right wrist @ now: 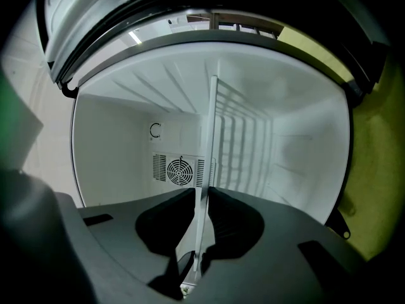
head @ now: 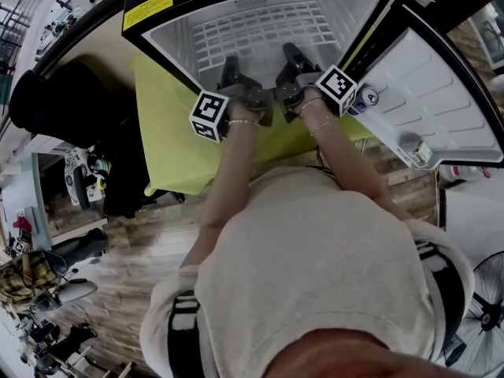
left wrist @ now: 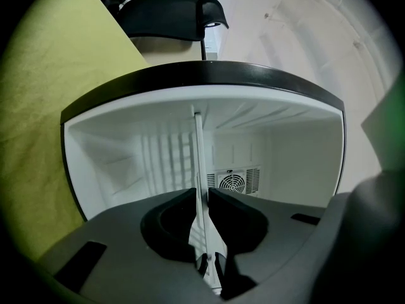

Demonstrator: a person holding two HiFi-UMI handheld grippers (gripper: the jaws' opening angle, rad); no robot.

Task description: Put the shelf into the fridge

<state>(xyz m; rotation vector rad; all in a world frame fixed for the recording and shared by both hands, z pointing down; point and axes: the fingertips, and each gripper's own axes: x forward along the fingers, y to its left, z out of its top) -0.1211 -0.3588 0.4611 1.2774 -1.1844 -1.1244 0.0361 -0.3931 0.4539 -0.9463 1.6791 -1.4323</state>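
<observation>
The white wire shelf lies inside the open fridge, with its front edge toward me. My left gripper and right gripper both reach into the fridge mouth, side by side at that front edge. In the left gripper view the shelf runs edge-on between the jaws of the left gripper, which close tightly on it. The right gripper view shows the same: the shelf sits edge-on in the narrow slot of the right gripper, whose pads hug it.
The fridge door hangs open at the right. The fridge rests on a yellow-green cloth. A round fan vent shows on the back wall. A black chair stands at the left, a floor fan at the lower right.
</observation>
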